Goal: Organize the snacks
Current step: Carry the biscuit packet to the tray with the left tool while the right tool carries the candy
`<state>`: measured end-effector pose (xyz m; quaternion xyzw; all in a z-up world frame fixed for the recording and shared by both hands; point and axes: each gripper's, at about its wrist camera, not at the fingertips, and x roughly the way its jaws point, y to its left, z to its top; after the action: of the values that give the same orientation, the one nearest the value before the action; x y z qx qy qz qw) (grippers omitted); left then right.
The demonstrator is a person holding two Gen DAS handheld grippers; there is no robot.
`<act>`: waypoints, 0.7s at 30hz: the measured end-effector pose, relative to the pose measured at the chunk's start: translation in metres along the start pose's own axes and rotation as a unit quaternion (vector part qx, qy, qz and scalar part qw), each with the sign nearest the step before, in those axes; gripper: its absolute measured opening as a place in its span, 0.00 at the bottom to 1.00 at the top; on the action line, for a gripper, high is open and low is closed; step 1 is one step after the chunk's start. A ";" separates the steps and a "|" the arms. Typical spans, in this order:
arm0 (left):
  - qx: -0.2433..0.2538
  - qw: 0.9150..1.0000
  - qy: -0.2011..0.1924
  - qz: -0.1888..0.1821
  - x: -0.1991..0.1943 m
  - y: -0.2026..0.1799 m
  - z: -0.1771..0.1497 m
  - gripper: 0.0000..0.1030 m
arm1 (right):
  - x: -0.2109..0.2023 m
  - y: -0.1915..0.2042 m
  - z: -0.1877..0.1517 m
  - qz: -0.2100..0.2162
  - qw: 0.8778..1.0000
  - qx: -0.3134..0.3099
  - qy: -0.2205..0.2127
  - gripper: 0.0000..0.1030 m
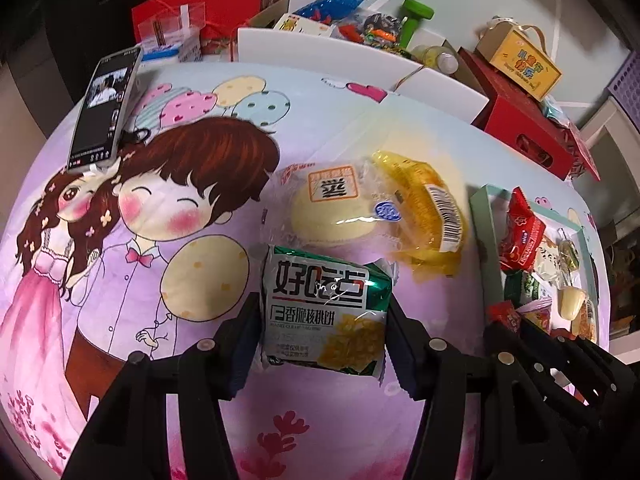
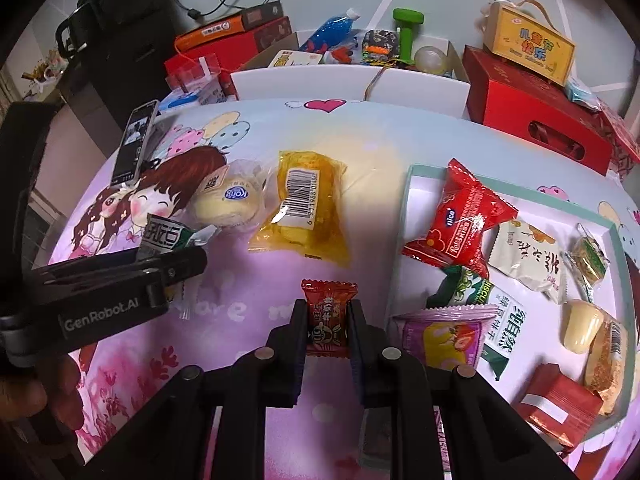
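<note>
Both our hand-held grippers held snacks above the cartoon-printed pink cloth [image 1: 120, 280] covering the table.

Our left gripper [image 1: 322, 316] was clamped on a green-and-white foil packet of walnut biscuits [image 1: 326, 308], its black fingers [image 1: 244, 332] pressing both sides of the packet. Our right gripper [image 2: 326, 316] was closed on a small dark-red wrapped candy [image 2: 328, 312], just left of the shallow tray with a pale green rim [image 2: 404, 216]. Inside that tray lay a bright red pillow-shaped packet [image 2: 460, 220], a cream-white sachet with black lettering [image 2: 528, 256] and a purple packet [image 2: 440, 334], among others. Between the grippers and the far edge, a round pale cake in clear wrap [image 1: 332, 208] touched a yellow translucent packet with a barcode label [image 1: 428, 208], both resting on the cloth outside the tray. A black smartphone [image 1: 104, 108] stood propped at the far left.
</note>
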<state>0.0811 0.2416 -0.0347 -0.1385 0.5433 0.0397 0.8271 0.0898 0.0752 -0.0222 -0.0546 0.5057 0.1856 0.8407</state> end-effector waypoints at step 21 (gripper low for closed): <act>0.094 0.994 -0.053 -0.023 -0.029 -0.088 0.005 0.58 | -0.043 -0.113 -0.005 -0.066 0.985 0.156 -0.043 0.20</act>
<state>0.0924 0.1614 0.0103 -0.0700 0.4968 -0.0234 0.8647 0.1095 -0.0417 0.0017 0.0526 0.4871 0.0509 0.8703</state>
